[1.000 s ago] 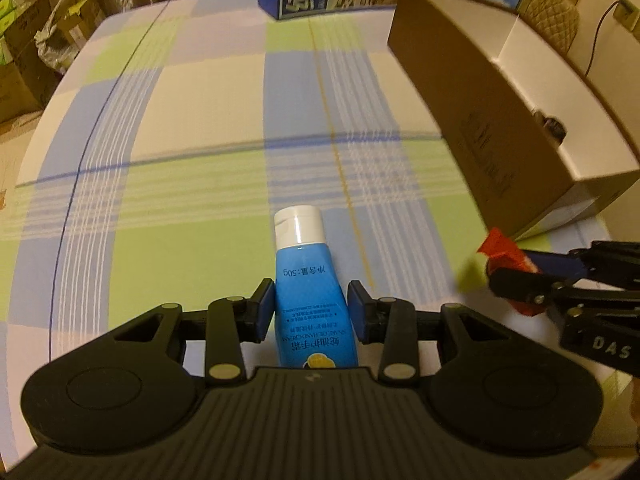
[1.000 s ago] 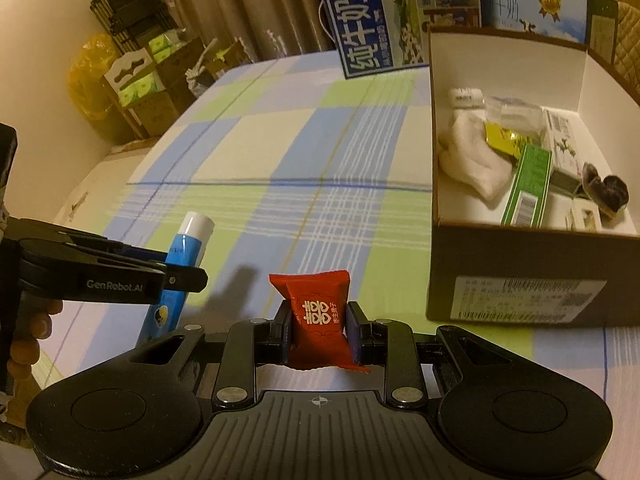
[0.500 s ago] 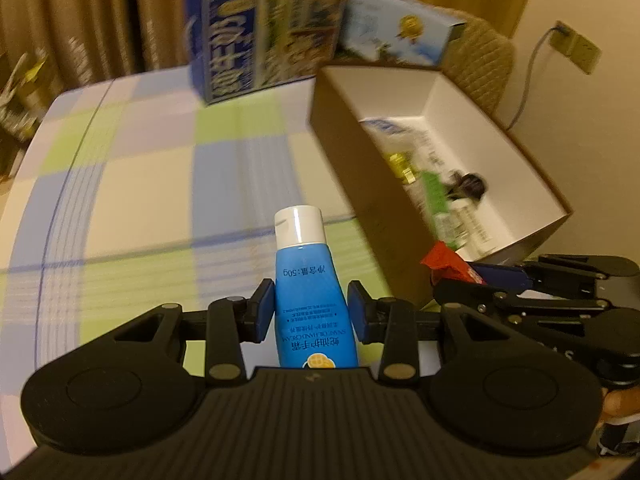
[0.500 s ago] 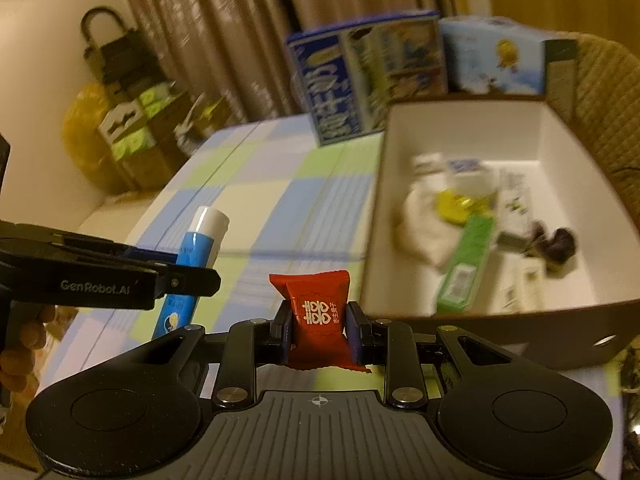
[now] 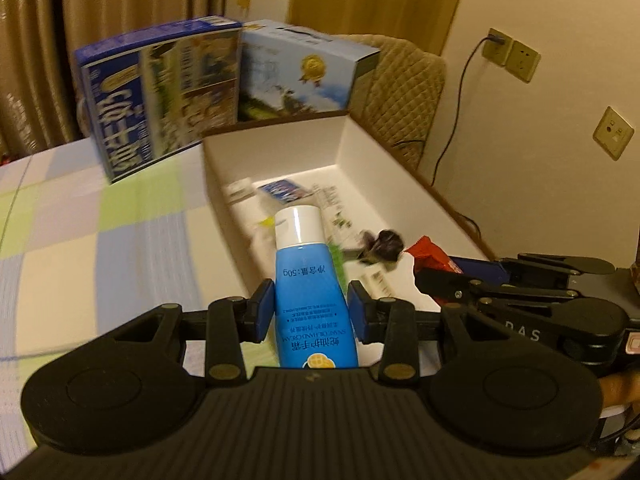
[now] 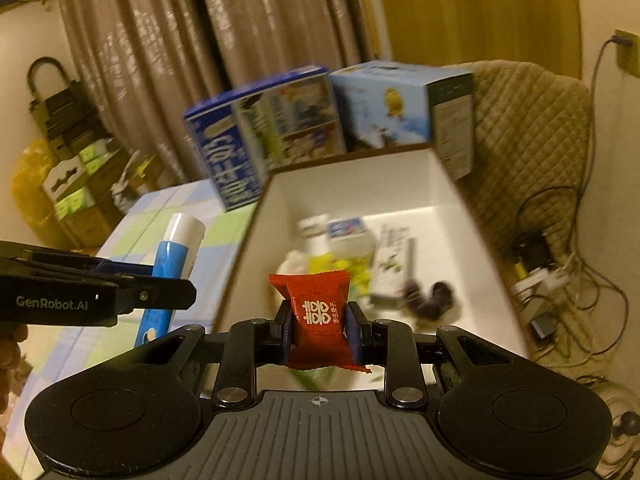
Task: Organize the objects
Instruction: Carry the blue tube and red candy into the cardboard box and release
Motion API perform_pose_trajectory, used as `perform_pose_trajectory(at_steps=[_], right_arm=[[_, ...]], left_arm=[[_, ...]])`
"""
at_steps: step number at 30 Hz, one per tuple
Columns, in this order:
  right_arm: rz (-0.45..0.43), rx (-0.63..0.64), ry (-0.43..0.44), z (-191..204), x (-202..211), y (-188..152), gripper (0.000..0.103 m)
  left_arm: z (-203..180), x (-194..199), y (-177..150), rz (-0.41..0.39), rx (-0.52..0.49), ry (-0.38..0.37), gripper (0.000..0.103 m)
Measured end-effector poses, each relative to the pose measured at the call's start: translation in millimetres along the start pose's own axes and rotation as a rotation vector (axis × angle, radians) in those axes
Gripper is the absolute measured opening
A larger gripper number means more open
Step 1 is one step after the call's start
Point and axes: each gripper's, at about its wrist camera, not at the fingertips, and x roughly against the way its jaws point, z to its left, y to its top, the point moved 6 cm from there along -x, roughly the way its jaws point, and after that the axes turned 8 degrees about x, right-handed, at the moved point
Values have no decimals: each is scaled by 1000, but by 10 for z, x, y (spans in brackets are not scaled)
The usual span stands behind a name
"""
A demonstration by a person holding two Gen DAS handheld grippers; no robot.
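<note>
My left gripper (image 5: 311,310) is shut on a blue hand-cream tube (image 5: 310,292) with a white cap, held over the near end of the open cardboard box (image 5: 360,148). My right gripper (image 6: 318,322) is shut on a red candy packet (image 6: 316,312) and hovers above the same box (image 6: 400,176). In the left wrist view the red packet (image 5: 430,254) and right gripper (image 5: 436,278) show at the right. The right wrist view shows the tube (image 6: 172,264) and left gripper (image 6: 188,294) at the left. The box holds several small items, blurred.
Two blue printed cartons (image 5: 160,92) (image 6: 400,104) stand behind the box. The checked tablecloth (image 5: 100,232) stretches to the left. A quilted chair (image 6: 532,120), wall sockets (image 5: 520,60) and tangled cables (image 6: 560,280) lie right of the box. Stacked boxes (image 6: 72,176) sit at far left.
Both grippers have risen and swung right from over the tablecloth to above the open box, each still holding its object. The box's inside now fills both views.
</note>
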Motion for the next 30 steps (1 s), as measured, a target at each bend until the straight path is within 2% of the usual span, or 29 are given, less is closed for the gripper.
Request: perform_pose_trajectory(at_steps=[6, 13, 24, 30], right_arm=[[4, -7, -41, -354, -105, 84, 24], [31, -7, -65, -665, -363, 159, 24], [75, 42, -87, -898, -885, 318, 24], [105, 99, -115, -960, -1151, 389, 25]], left_arm=[[-220, -327, 221, 6, -16, 5, 34], [-311, -724, 468, 17, -24, 57, 34], [-22, -1361, 711, 75, -3, 148, 34], [89, -1570, 749, 104, 10, 170, 34]])
